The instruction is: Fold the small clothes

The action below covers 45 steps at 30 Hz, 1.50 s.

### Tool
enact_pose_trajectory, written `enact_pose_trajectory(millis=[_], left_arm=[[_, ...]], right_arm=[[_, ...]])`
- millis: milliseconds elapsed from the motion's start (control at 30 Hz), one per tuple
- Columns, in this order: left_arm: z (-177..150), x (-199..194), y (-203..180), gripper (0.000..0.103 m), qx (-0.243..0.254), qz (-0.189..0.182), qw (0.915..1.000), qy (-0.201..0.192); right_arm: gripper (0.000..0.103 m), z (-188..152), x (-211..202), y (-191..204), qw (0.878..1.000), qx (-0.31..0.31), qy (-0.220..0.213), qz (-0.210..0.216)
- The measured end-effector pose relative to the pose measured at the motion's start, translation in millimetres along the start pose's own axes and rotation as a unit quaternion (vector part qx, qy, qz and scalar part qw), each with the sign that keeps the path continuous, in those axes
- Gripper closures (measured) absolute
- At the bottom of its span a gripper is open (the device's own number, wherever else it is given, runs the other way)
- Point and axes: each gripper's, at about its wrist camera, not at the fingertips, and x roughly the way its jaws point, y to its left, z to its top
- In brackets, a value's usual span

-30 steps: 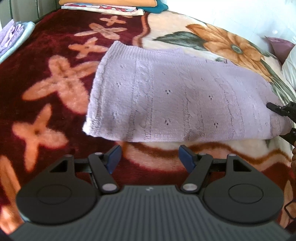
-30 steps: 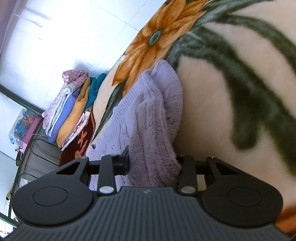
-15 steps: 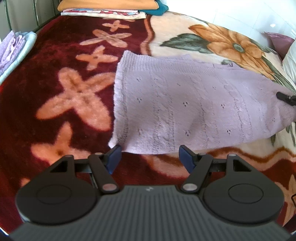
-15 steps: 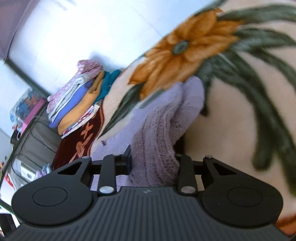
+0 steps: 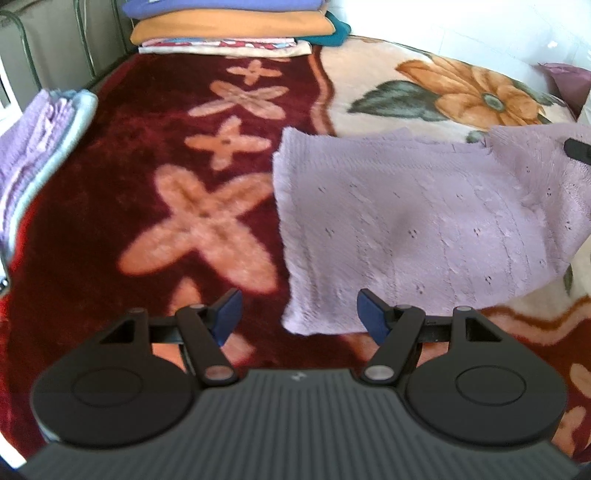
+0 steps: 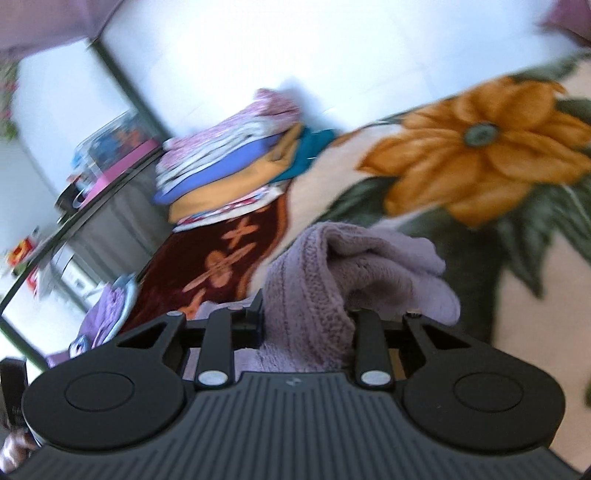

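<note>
The purple knit (image 5: 424, 229) lay on the bed's blanket (image 5: 155, 155), but its right end was now lifted off and swung over toward the left. The right claw (image 6: 306, 314) was still pinching that bunched end. A second ago it was low, by the blanket. The left claw (image 5: 297, 314) stayed spread wide with nothing in it, and the knit's near corner now sat between its blue tips. The folded pile (image 5: 229, 26) at the bed's far end looked closer.

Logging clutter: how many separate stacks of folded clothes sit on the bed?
2: a tall stack at the far end, a small lilac stack on the left edge. More may lie out of view.
</note>
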Motion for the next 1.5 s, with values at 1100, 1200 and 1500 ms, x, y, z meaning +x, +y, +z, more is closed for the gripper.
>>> enact_pose_trajectory(millis=[1100, 1200, 1500], left_arm=[[39, -12, 47, 0.032, -0.001, -0.005, 0.9972, -0.075], [43, -4, 36, 0.032, 0.000, -0.022, 0.9965, -0.080], [58, 35, -2, 0.032, 0.004, -0.045, 0.9973, -0.057]], right_arm=[[0.032, -76, 118, 183, 0.972, -0.172, 0.132, 0.094], [0.031, -64, 97, 167, 0.976, -0.160, 0.116, 0.088], [0.027, -43, 72, 92, 0.993, -0.091, 0.068, -0.027]])
